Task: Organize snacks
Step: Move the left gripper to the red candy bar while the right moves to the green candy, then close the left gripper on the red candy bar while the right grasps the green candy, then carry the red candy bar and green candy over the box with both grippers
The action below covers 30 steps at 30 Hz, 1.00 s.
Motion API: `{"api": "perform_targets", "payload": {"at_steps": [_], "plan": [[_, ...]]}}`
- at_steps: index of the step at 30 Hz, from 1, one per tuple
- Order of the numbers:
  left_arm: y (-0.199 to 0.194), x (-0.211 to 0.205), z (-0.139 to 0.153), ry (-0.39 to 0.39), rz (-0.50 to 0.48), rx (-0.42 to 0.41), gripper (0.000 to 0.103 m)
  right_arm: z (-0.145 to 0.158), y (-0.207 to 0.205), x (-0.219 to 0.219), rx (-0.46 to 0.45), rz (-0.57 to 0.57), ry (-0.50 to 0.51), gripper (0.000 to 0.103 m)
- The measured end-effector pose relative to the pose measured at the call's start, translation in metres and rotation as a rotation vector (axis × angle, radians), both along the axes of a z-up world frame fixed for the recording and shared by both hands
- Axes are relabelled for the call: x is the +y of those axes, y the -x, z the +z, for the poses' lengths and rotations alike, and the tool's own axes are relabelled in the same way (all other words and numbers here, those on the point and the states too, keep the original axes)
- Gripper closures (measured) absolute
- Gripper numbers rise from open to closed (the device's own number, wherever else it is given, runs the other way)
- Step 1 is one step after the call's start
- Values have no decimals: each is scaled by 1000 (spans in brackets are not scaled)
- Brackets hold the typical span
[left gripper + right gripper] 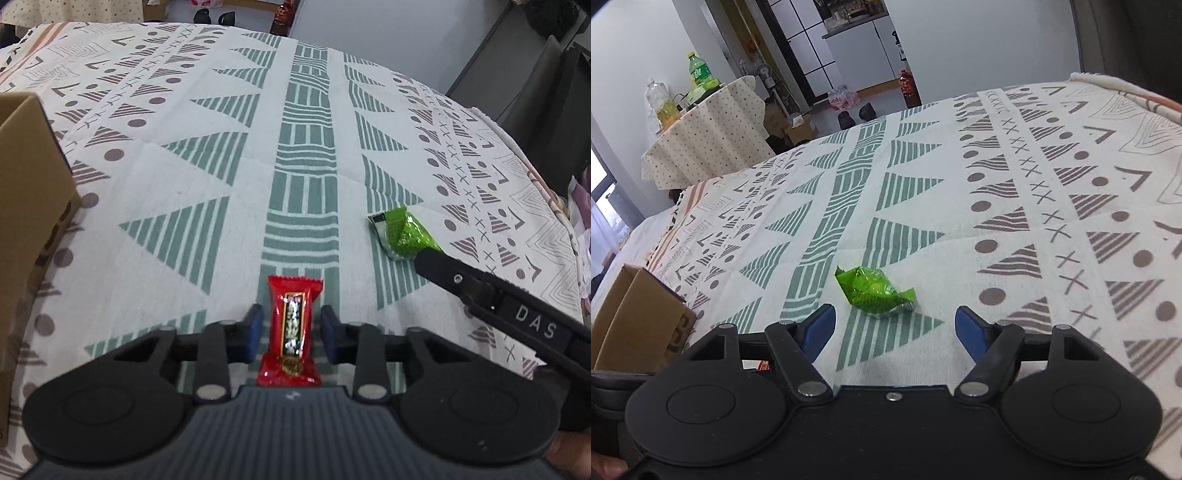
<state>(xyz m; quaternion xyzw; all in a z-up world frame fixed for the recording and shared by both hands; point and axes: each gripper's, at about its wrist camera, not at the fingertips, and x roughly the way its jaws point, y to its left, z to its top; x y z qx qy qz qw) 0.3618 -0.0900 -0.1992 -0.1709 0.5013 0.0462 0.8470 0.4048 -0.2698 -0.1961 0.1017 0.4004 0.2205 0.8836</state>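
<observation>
Between my left gripper's (291, 326) narrowly parted pads lies the red snack bar (291, 332), untouched on the patterned cloth (207, 177). My right gripper (894, 325) gapes wide, empty, just short of the green candy (875, 291); cardboard box (26, 206) at left.

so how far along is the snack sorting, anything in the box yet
Nothing visibly done: the cardboard box shows only its outside, so its contents can't be seen. In hand: the left gripper straddles the red snack, fingers open and not yet closed; the right gripper is open just short of the green candy. Left: grasp both, move them over.
</observation>
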Motion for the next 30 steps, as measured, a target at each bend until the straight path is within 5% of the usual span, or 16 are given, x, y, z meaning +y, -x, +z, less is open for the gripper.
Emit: {"api": "perform_targets", "payload": {"at_steps": [18, 24, 25, 30], "plan": [[0, 41, 16, -62, 46, -10, 85, -7, -18, 28, -71, 35, 44, 36], [12, 56, 27, -80, 48, -13, 85, -10, -17, 27, -46, 38, 24, 63], [15, 58, 29, -79, 51, -11, 85, -9, -16, 24, -33, 40, 9, 74], [29, 62, 40, -72, 47, -13, 85, 1, 0, 15, -13, 15, 20, 75]]}}
